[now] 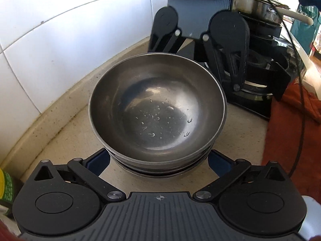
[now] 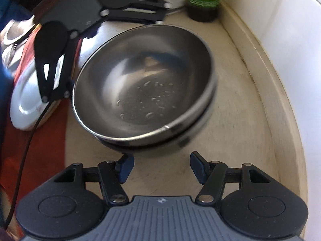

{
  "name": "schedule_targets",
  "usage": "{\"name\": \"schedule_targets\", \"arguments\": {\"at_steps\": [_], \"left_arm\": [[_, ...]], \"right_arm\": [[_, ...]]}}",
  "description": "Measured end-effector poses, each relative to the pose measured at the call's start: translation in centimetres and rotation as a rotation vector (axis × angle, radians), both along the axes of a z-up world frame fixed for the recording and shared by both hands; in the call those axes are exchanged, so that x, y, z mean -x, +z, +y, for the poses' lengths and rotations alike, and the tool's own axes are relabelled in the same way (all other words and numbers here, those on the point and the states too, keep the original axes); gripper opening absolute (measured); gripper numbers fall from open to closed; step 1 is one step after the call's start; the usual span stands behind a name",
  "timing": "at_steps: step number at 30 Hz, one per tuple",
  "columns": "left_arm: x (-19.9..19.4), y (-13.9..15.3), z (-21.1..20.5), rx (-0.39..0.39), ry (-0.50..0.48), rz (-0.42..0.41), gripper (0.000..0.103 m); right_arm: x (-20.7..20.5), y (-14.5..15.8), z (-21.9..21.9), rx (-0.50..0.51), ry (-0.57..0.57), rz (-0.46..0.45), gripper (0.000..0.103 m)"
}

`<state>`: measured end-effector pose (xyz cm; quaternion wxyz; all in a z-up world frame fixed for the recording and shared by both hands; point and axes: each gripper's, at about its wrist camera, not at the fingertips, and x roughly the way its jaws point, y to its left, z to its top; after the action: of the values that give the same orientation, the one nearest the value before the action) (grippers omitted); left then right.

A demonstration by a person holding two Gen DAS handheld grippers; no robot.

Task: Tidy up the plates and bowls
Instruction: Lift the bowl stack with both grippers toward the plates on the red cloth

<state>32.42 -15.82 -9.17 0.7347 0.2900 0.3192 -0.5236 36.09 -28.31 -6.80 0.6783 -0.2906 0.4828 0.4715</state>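
Stacked bowls point(image 1: 158, 104) on worktop point(image 1: 80, 108) are being flanked by wide-open left claw point(image 1: 158, 160); right claw point(image 2: 161, 165) is being held open, empty, near them.

A pale, speckled countertop point(image 1: 66, 108) meets a white tiled wall. A stack of steel bowls point(image 1: 158, 108) rests on it near the wall. Beside the stack lies an orange-red cloth point(image 1: 289, 140); away from the wall sits a white plate point(image 2: 28, 104), and a yellow-labelled bottle point(image 2: 203, 0) stands beyond the stack against the wall.

Stacked bowls point(image 1: 157, 108) on counter point(image 1: 240, 124), wall point(image 1: 60, 30) on one side, plate point(image 2: 30, 104) on the other
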Motion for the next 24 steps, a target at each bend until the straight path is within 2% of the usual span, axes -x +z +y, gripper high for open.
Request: {"name": "schedule_targets", "arguments": {"at_steps": [2, 4, 5, 7, 13, 16, 24], "left_arm": [[-0.3, -0.6, -0.2, 0.001, -0.007, -0.029, 0.103], [-0.7, -1.7, -0.9, -0.046, -0.006, -0.076, 0.103], [-0.9, -2.1, -1.2, -0.045, 0.000, -0.081, 0.103], [-2.3, -2.3, -1.6, -0.016, 0.057, -0.037, 0.103], [-3.4, -2.5, -2.5, 0.009, 0.155, -0.020, 0.103], [-3.1, -2.5, -3.1, 0.000, 0.172, -0.024, 0.103], [-0.5, -1.9, -3.6, -0.060, 0.169, -0.050, 0.103]], "right_arm": [[-0.2, -0.3, 0.0, -0.038, 0.049, -0.037, 0.066], [-0.6, -0.4, 0.0, -0.073, 0.062, -0.049, 0.066], [-0.8, -0.5, 0.1, -0.089, 0.078, -0.059, 0.067], [-1.2, -0.7, 0.1, -0.094, 0.083, -0.098, 0.069], [-1.7, -0.8, -0.8, -0.129, 0.055, -0.128, 0.071], [-1.1, -0.1, -0.9, -0.131, 0.052, -0.146, 0.071], [-0.1, -0.7, 1.3, -0.121, 0.033, -0.132, 0.070]]}}
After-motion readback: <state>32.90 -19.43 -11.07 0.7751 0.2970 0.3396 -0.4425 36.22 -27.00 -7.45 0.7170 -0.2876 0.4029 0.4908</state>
